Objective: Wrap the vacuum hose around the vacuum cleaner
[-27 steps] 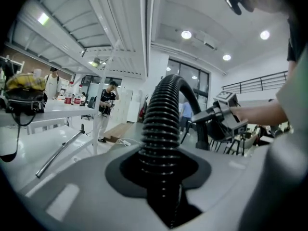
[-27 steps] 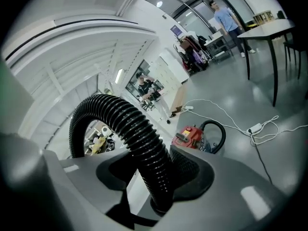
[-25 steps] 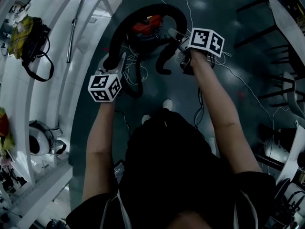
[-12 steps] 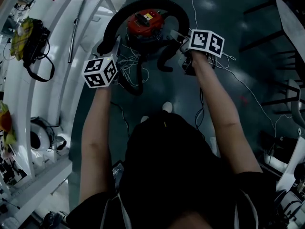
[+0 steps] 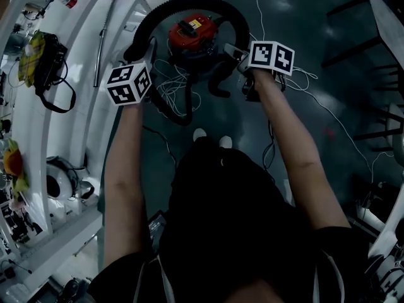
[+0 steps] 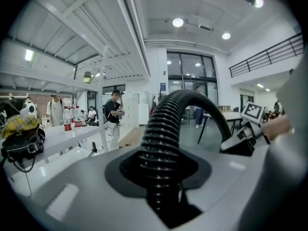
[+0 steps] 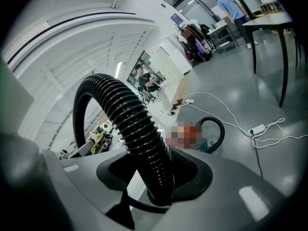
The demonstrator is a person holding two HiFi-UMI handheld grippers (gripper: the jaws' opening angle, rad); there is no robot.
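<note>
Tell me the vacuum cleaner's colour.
The vacuum cleaner is red, best seen in the head view.

- Noted black ribbed vacuum hose (image 5: 189,4) arching behind and over red round vacuum cleaner (image 5: 192,33).
- Found left gripper (image 5: 146,50) clamping hose left of cleaner, right gripper (image 5: 231,49) clamping it on the right.
- Logged white curved shelving (image 5: 85,131) far left.

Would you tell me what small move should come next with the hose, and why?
Probably lower both hands so the hose settles around the vacuum. The left gripper and right gripper each clamp the hose, which arcs round the vacuum's far side, apparently held up off it rather than resting against it.
</note>
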